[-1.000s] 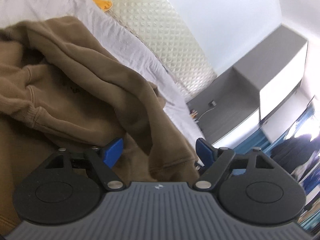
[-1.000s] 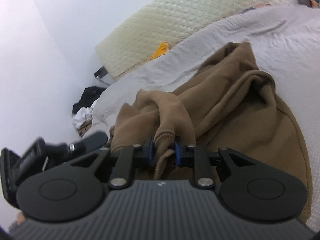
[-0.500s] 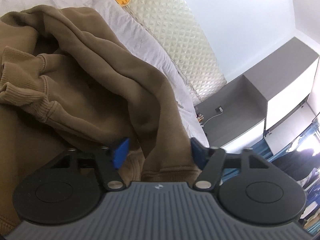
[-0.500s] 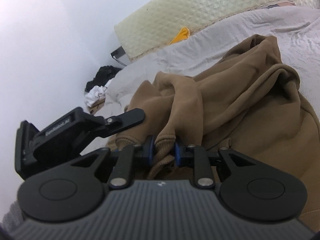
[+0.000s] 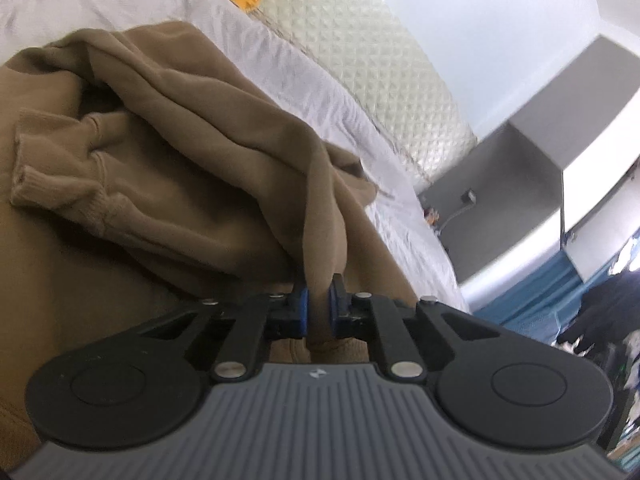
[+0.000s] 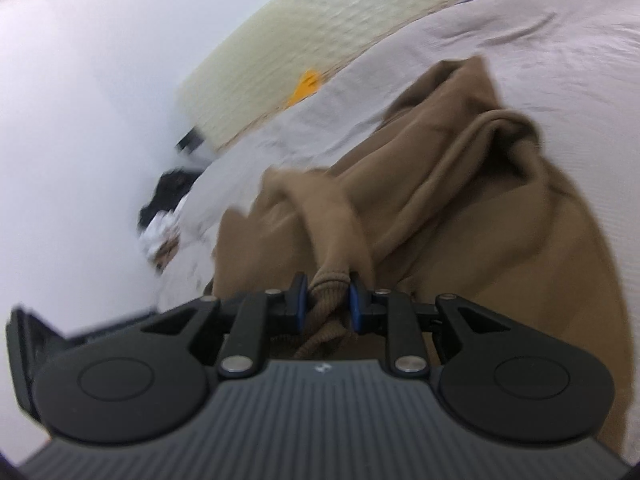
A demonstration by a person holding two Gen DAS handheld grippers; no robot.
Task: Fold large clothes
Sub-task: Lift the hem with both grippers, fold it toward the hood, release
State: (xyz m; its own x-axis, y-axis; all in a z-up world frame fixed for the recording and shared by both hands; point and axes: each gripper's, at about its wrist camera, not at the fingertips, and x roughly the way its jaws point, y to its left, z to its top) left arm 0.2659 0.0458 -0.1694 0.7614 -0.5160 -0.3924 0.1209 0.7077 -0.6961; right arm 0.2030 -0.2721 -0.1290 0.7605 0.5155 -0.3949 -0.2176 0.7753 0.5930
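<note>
- Your left gripper [image 5: 318, 304] has its blue fingers [image 5: 303, 307] squeezed tight on a thin fold of the brown sweatshirt [image 5: 168, 184]. The fold stands up between them like a little ridge.
- Your right gripper [image 6: 327, 303] holds the same brown sweatshirt [image 6: 460, 200] too. Its fingers [image 6: 301, 300] are close together and pinch a ribbed edge of the cloth, which bunches up between them.
- The sweatshirt lies in a crumpled heap on the bed [image 5: 312, 80], which has a white sheet on it. In the left wrist view one ribbed cuff [image 5: 52, 188] sticks out to the left.
- A small yellow thing [image 6: 306, 86] lies on the sheet, well apart from the sweatshirt, just beside the cream quilted headboard [image 5: 360, 52].
- Past the bed, the left wrist view shows a grey cabinet [image 5: 532, 168] against the wall.
- In the right wrist view, a dark pile of stuff [image 6: 168, 200] sits down beside the bed, by the white wall. That view is blurry, so you cannot tell what the pile is.
</note>
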